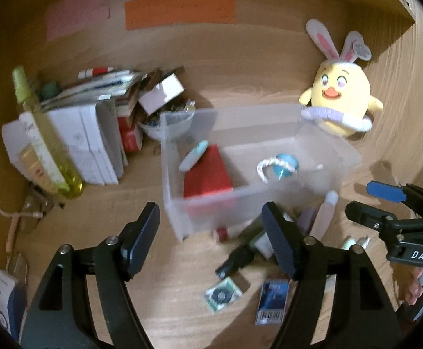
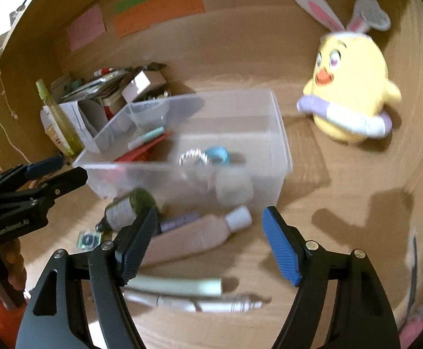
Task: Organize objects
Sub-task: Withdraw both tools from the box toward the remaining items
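A clear plastic bin (image 1: 269, 200) (image 2: 281, 133) stands on the wooden desk and holds a red box (image 1: 208, 174), a pale green flat item (image 1: 194, 155) and a blue toy with a white rope (image 1: 284, 165). Loose items lie in front of it: a pink bottle (image 2: 191, 238), a dark-capped bottle (image 2: 130, 206), a pale green tube (image 2: 176, 286), a white tube (image 2: 199, 302) and small packets (image 1: 223, 293). My left gripper (image 1: 211, 238) is open and empty above the desk before the bin. My right gripper (image 2: 208, 244) is open and empty over the pink bottle.
A yellow chick plush with rabbit ears (image 1: 342, 93) (image 2: 353, 87) sits behind the bin at the right. Books, boxes and a green spray bottle (image 1: 42, 133) are piled at the left. Coloured paper strips (image 1: 179, 7) hang on the back wall.
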`<state>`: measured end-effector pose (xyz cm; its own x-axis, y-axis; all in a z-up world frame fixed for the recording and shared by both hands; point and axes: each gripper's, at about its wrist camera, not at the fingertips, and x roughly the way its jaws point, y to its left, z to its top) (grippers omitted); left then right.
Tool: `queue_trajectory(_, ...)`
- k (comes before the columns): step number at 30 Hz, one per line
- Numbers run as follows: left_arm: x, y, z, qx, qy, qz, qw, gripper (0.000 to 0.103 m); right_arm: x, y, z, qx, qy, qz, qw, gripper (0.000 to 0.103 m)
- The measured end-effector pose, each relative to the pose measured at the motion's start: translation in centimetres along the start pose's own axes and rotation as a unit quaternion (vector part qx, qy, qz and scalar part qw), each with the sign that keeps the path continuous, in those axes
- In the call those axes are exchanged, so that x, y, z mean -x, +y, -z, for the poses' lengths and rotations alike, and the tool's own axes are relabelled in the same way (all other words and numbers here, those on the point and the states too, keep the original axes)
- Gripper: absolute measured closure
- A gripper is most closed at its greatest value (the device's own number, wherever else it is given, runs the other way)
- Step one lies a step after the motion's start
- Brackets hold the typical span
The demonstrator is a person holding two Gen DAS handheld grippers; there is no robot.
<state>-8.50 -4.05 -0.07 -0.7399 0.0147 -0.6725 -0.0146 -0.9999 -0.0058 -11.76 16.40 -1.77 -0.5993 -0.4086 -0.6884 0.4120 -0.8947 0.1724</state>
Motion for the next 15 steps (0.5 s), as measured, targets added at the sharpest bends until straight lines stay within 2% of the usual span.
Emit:
queue_trajectory(10,0.6,0.4,3.9,0.019,0.033,0.011,0.9992,0.03,-0.8,0.5,4.8,-0.031,0.059,-0.01,0.998,0.03)
queue_trajectory(15,1.2,-0.2,5.5,0.014,0.042,0.018,0.9989,0.03,-0.2,1.7,5.8,-0.017,0.058,0.013,0.998,0.03)
